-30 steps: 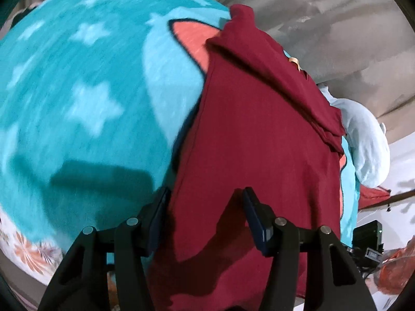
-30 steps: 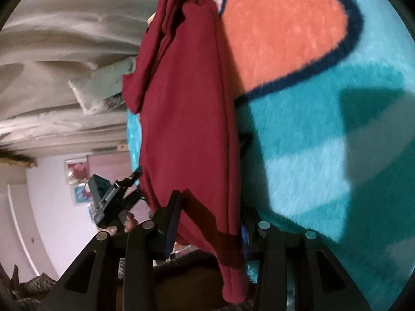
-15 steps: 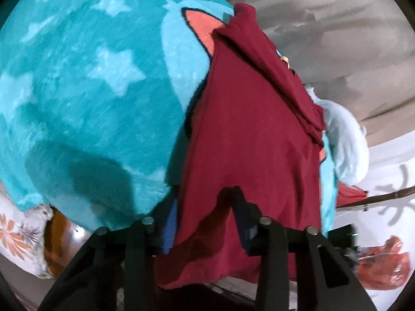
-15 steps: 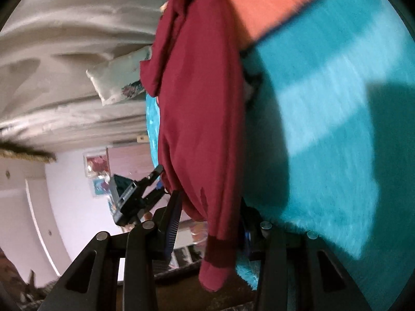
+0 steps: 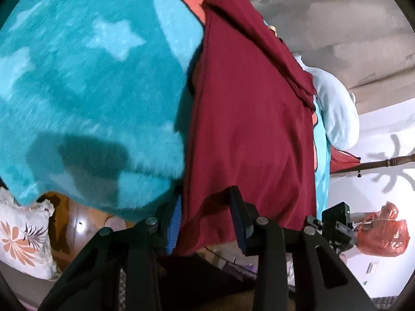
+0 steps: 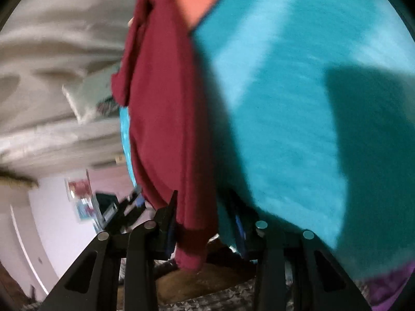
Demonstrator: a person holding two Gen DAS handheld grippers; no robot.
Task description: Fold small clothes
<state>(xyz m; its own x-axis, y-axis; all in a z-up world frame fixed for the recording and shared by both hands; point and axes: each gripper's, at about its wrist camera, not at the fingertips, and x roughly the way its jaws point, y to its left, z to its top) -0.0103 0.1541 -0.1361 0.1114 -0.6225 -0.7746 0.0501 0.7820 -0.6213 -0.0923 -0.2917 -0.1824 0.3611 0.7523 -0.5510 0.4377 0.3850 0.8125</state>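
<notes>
A dark red garment hangs stretched between my two grippers above a teal blanket with pale stars. My left gripper has its jaws around the garment's lower edge, and the cloth runs between the pads. In the right wrist view the same red garment hangs in a narrow fold, and my right gripper has its jaws around its end, which droops below the pads. That view is blurred.
The teal blanket fills most of both views. A pale blue pillow lies beyond the garment. A flowered cushion and an orange plastic bag sit at the edges. Grey curtains hang behind.
Both grippers have pulled back toward the blanket's near edge with the garment, which has lifted and hangs more freely. The room beyond the bed shows more now.
</notes>
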